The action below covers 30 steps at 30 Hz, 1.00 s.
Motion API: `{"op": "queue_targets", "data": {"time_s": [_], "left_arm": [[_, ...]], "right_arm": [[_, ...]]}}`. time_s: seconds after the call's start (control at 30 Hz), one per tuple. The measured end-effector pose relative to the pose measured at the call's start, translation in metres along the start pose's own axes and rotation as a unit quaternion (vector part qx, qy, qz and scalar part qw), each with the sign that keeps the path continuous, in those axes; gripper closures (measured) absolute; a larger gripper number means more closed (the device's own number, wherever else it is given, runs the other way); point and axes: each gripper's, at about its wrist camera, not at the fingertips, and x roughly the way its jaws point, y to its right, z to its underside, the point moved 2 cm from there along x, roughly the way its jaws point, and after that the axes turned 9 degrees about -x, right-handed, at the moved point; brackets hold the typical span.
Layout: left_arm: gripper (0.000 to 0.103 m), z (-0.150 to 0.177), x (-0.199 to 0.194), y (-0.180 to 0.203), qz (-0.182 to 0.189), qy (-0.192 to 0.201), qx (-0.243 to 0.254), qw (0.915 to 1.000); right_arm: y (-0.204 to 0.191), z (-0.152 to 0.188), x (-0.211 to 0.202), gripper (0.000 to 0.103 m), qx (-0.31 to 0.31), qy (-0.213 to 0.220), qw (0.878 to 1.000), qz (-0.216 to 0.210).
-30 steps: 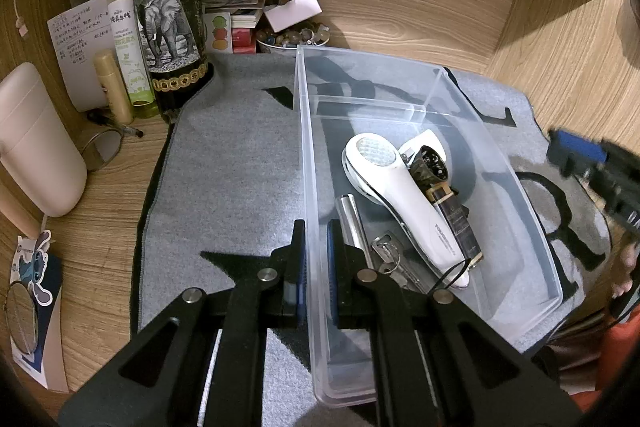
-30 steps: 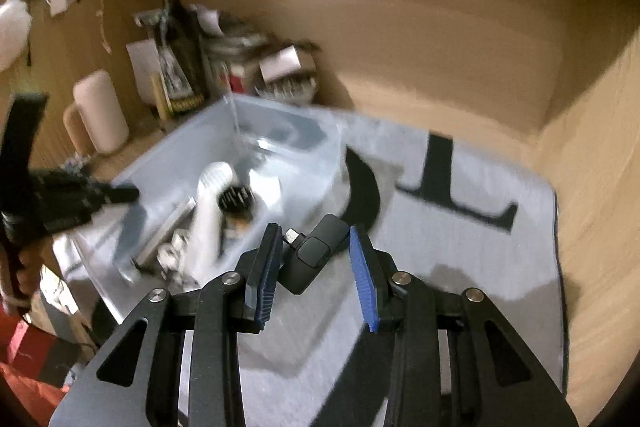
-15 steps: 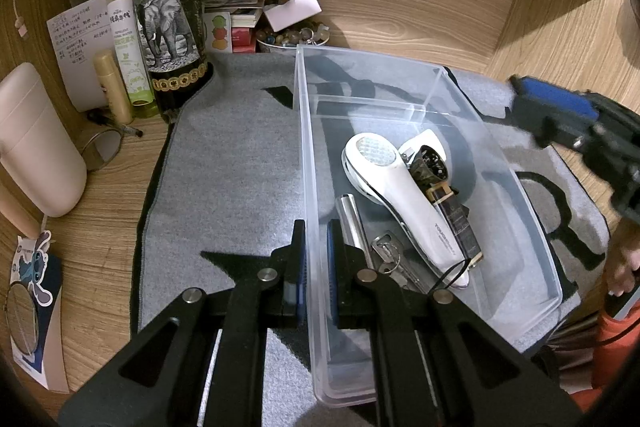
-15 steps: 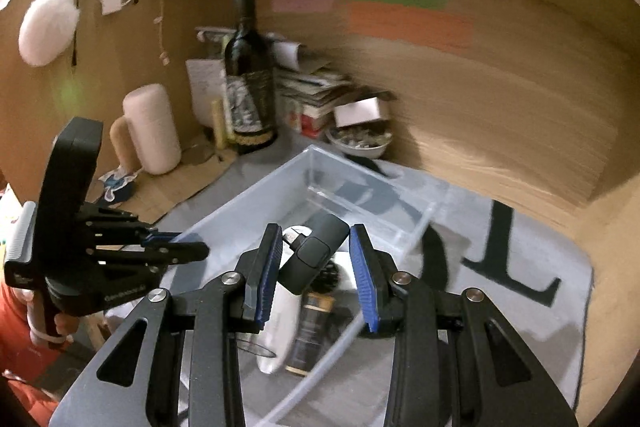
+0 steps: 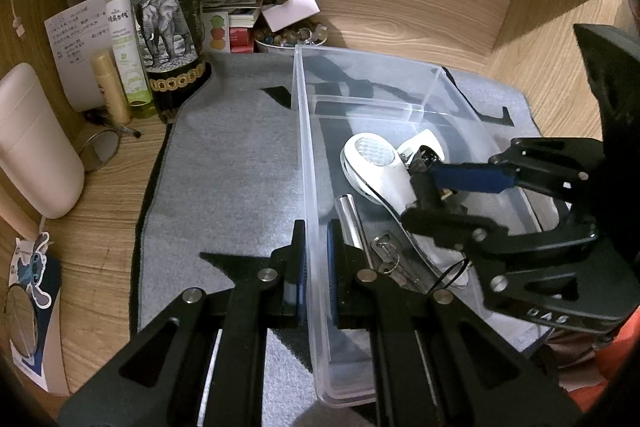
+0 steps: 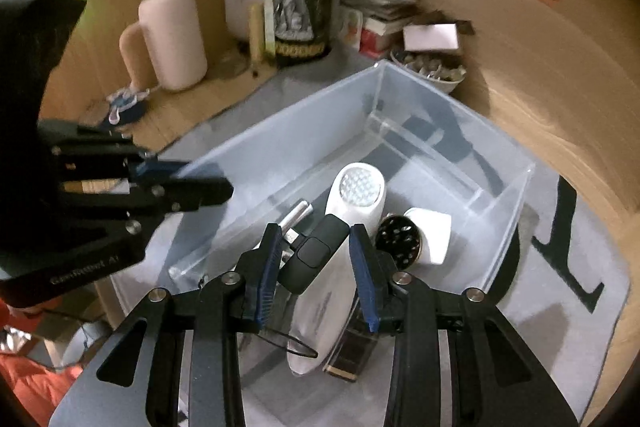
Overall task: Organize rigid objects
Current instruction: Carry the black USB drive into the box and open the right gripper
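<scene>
My right gripper [image 6: 316, 267] clamps black key fob [image 6: 314, 253] over clear bin [image 6: 280, 143], above white device [image 6: 352, 203]. Left gripper [image 5: 316, 259] pinches bin wall (steadying). Lower fob w/ care, release low, near metal tube [image 6: 298, 213].

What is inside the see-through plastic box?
Inside the clear plastic box lie a white handheld device with a round grid head, a white block, a silver metal tube and keys. The device covers most of a brown strap.

Clear plastic bin [image 5: 304, 131] — matt grey cloth [image 5: 232, 163]
</scene>
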Motion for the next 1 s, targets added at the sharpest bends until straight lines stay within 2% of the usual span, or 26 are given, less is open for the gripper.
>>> {"op": "queue_targets", "data": {"time_s": [0.2,0.27,0.33,0.47,0.57,0.67,0.73,0.8,0.87,1.0], "left_arm": [[0.096,0.000,0.000,0.000,0.000,0.000,0.000,1.0000],[0.096,0.000,0.000,0.000,-0.001,0.000,0.000,1.0000],[0.096,-0.001,0.000,0.000,-0.001,0.000,0.000,1.0000],[0.096,-0.001,0.000,0.000,-0.002,0.001,0.001,1.0000],[0.096,-0.004,-0.001,0.001,-0.004,0.003,0.003,1.0000],[0.096,-0.008,-0.003,0.002,-0.006,0.007,0.006,0.9999],[0.095,-0.010,-0.005,0.004,-0.013,0.014,0.011,0.9998],[0.086,-0.014,-0.008,0.006,-0.020,0.021,0.016,0.9995],[0.067,-0.017,-0.014,0.008,-0.019,0.031,0.014,0.9992],[0.053,-0.023,-0.034,0.017,-0.020,0.071,0.021,0.9971]], "right_arm": [[0.000,0.001,0.004,0.070,0.001,-0.012,1.000,0.003],[0.004,0.001,0.003,0.059,0.008,-0.008,1.000,0.004],[0.006,0.001,-0.001,0.053,0.013,-0.001,1.000,0.010],[0.010,0.000,-0.015,0.050,0.017,0.014,0.999,0.030],[0.013,0.002,-0.029,0.044,0.027,0.028,0.998,0.050],[0.016,0.007,-0.049,0.025,0.042,0.052,0.995,0.068],[0.019,0.010,-0.060,0.022,0.050,0.065,0.993,0.082],[0.021,0.014,-0.075,0.021,0.061,0.079,0.990,0.097],[0.024,0.018,-0.090,0.020,0.072,0.094,0.987,0.111],[0.027,0.026,-0.119,0.008,0.094,0.128,0.978,0.139]]}}
